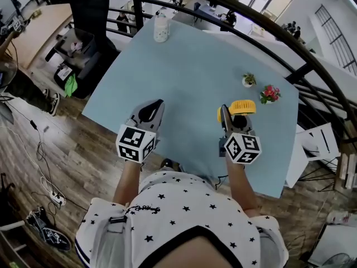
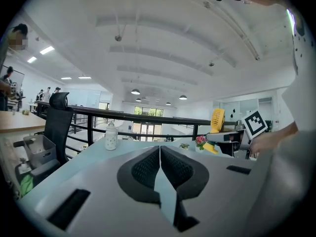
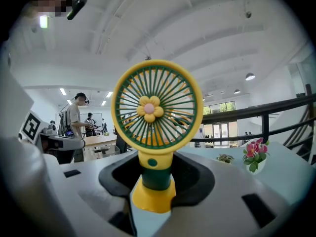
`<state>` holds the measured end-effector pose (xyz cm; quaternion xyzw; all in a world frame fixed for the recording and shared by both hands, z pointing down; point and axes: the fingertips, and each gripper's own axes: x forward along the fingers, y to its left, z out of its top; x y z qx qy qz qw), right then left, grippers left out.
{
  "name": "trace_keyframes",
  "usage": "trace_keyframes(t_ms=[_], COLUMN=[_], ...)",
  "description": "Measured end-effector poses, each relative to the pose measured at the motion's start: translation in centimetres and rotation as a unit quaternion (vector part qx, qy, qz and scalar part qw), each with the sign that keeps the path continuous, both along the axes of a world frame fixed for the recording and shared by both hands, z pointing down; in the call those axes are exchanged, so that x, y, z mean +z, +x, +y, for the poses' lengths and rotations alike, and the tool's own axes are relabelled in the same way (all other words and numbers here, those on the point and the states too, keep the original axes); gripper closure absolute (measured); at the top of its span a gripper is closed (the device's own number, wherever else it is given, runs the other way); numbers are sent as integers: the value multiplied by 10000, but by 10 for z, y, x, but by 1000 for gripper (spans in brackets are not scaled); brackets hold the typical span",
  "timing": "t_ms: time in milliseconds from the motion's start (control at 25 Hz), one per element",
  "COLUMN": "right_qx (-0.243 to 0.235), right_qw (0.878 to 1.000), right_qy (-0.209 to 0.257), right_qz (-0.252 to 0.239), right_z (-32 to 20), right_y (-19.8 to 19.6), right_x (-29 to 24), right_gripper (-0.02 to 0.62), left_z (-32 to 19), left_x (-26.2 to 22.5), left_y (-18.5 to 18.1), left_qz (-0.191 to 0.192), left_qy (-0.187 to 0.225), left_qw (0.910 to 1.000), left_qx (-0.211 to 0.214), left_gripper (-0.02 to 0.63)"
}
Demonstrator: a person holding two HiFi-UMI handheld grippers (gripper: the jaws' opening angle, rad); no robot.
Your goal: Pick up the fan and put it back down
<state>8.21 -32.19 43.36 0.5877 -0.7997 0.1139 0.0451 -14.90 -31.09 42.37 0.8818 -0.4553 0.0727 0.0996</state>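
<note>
Head view: light-blue table [image 1: 184,54] is bare across its middle, with open room ahead of both tools up to a white bottle [image 1: 161,29] at the far edge. A small potted plant [image 1: 249,80] and a pot of pink flowers [image 1: 270,94] stand near the right edge, just beyond the right tool. A dark railing [image 1: 234,7] curves round the far and right sides; an office chair [image 1: 89,15] stands off the far-left corner. The near edge runs under the person's forearms, and the left edge lies close to the left gripper [image 1: 158,104]. The fan [image 1: 244,106] sits at the tip of the right gripper [image 1: 224,113], over the right half of the table, near the flowers. Right gripper view: jaws clamped on the fan's green-and-yellow stem, grille upright above them, yellow foot below; cannot tell whether the foot clears the tabletop. Left gripper view: jaws together, nothing between them. Both forearms reach forward from the torso, tools side by side and well apart, pointing away, marker cubes toward the body.
</note>
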Motion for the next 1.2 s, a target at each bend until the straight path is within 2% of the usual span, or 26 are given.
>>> trace_keyframes(t_ms=[1200], right_qx=[-43], right_qw=[10000], right_qy=[9], right_qz=[9], right_z=[6], right_y=[-3], right_x=[-3], right_gripper=[423], left_z=[7], left_x=[-1], left_y=[-1], left_qz=[-10], left_qy=[-32], left_qw=[10000], left_qx=[-32], left_gripper=[577])
